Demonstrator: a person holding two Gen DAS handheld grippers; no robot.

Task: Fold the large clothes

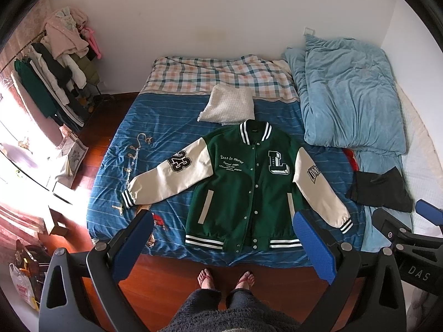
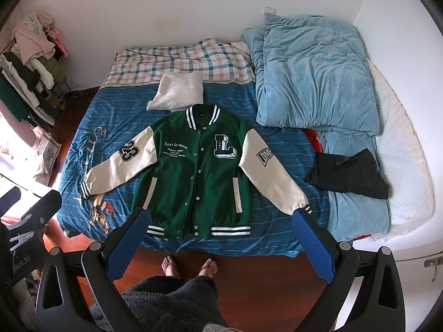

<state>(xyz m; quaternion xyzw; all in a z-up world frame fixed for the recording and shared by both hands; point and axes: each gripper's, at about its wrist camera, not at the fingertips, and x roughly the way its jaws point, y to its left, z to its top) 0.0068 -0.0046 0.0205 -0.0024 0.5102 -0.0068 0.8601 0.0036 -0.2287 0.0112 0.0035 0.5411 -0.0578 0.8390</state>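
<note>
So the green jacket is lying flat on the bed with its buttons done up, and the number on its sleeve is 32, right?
Not quite. The number patch on the sleeve reads 23, not 32; the left wrist view shows it clearly. The rest is right: the jacket lies flat on the bed, buttoned up.

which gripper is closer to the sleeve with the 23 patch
Left, though only judged from their side-by-side positions. The left gripper hangs open above the bed's foot nearer the 23 sleeve; the right gripper, also open, sits toward the opposite sleeve.
</note>
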